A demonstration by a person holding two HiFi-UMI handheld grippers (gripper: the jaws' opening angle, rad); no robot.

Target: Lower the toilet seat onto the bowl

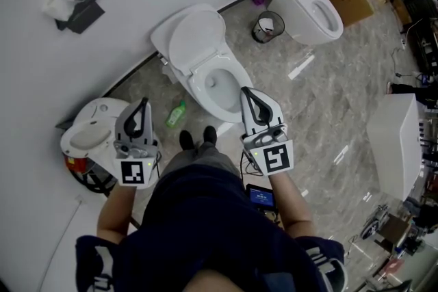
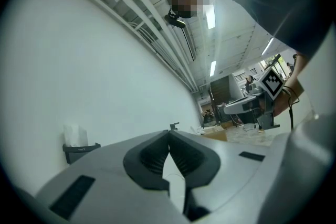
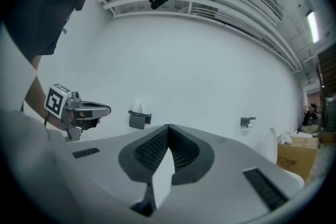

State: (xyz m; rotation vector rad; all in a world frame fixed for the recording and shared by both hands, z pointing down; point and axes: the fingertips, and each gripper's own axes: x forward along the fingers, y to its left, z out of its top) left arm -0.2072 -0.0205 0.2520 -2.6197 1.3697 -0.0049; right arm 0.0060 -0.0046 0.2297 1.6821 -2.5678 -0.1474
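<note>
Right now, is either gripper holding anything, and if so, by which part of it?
Nothing is held. The left gripper and the right gripper are both shut, their fingers meeting tip to tip with nothing between them.

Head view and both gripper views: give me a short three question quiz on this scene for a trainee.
1. True or false: the left gripper and the right gripper both have their jaws together with nothing between them.
2. The green bottle lies: A) on the floor beside the middle toilet; B) inside the bowl; C) in the right gripper's jaws.
3. Fill in: the middle toilet's lid stands ____ (up or down).
Key: 1 true; 2 A; 3 up.
</note>
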